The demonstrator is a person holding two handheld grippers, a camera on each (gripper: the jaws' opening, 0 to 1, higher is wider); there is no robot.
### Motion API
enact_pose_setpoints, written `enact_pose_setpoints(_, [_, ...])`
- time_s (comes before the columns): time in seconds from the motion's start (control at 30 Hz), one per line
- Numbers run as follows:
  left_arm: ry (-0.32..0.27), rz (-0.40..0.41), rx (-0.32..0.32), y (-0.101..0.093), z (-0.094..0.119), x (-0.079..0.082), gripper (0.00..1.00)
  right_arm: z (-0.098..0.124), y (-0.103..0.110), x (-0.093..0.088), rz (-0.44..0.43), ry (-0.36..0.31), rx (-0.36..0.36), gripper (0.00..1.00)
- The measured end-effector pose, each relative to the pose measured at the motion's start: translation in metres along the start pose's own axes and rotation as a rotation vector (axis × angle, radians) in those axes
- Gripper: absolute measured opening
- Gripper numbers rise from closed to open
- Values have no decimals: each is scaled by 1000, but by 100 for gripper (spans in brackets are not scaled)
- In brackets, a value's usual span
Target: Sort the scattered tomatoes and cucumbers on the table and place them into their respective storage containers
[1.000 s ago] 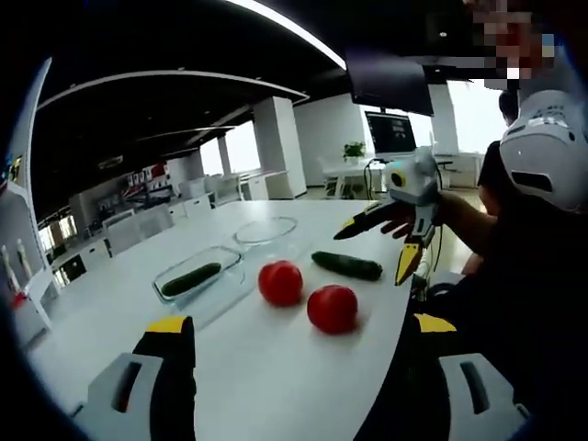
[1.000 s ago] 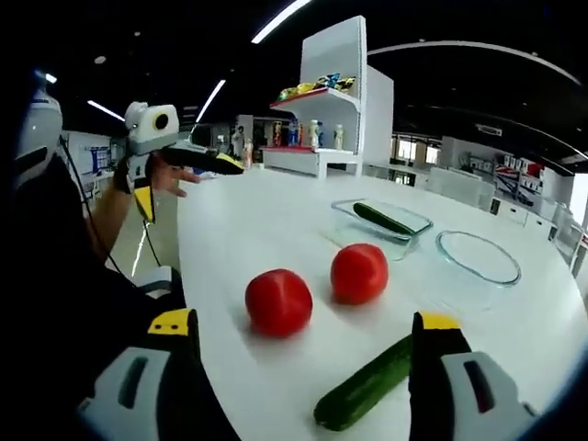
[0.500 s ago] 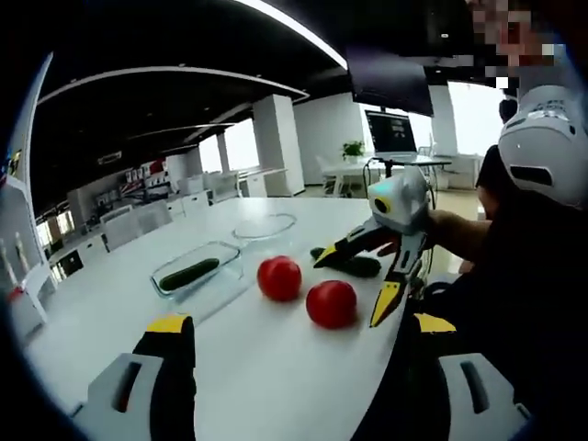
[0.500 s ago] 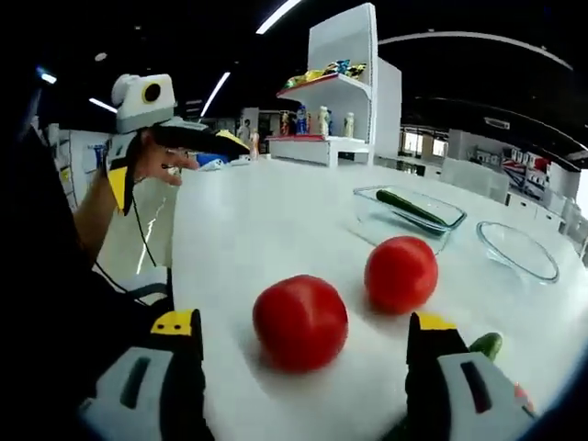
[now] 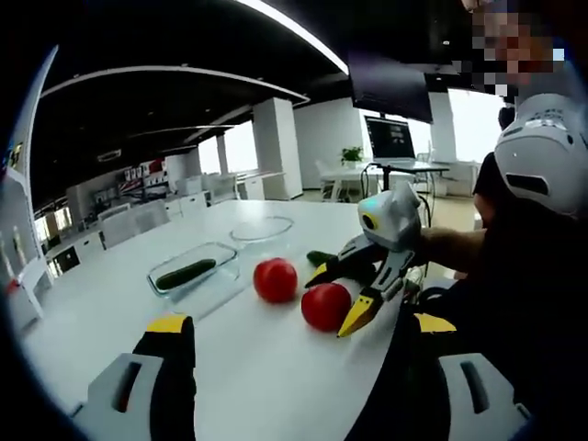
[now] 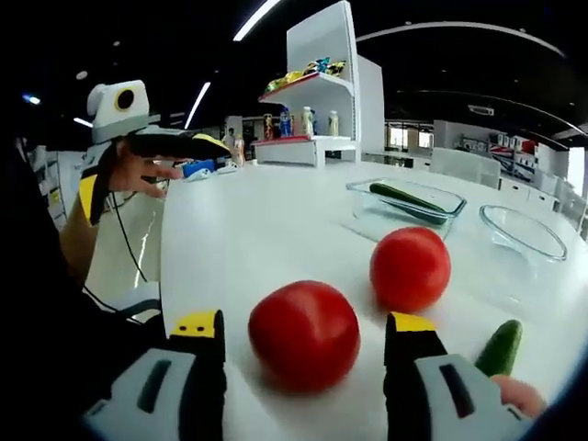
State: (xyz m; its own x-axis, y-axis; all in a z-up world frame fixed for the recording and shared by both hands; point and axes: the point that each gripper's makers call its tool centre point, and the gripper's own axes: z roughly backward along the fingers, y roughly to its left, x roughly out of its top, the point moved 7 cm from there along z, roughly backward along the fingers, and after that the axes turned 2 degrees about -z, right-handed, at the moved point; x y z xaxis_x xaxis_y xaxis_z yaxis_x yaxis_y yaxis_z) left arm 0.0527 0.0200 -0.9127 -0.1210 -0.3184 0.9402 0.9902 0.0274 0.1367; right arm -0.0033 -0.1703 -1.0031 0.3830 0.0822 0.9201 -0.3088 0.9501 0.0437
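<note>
Two red tomatoes lie on the white table (image 5: 266, 377). My right gripper (image 6: 303, 354) is open, its jaws on either side of the near tomato (image 6: 304, 336) with a small gap on each side. The far tomato (image 6: 410, 268) sits just beyond. In the left gripper view the right gripper (image 5: 336, 299) straddles that near tomato (image 5: 323, 306), beside the other tomato (image 5: 276, 280). A loose cucumber (image 6: 501, 347) lies to the right. My left gripper (image 5: 294, 344) is open and holds nothing; in the right gripper view the left gripper (image 6: 152, 170) is raised off the table's edge.
A rectangular glass container (image 6: 439, 204) holds one cucumber (image 6: 395, 196). An empty round glass bowl (image 6: 522, 231) stands beside it. A white shelf (image 6: 317, 110) with small items rises at the table's far side. The person's body (image 5: 542, 276) is close on the right.
The right gripper has come down and forward from above the loose cucumber to the near tomato, which now sits between its jaws. The left gripper has hardly moved.
</note>
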Motion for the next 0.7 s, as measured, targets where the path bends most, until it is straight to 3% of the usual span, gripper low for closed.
enact_pose_setpoints(0.23, [3,6,2,1,-1,-2,95,-4,2,-6,34,24,-3,65])
enact_pose_setpoints(0.5, [1,-3,-7,-3,-1,-1,95,-5,-2,-5,23,16,-13,52])
enact_pose_setpoints(0.7, [-13,-8,-2,-1,1,1,95,-7,0,-5,14,23,-2,48])
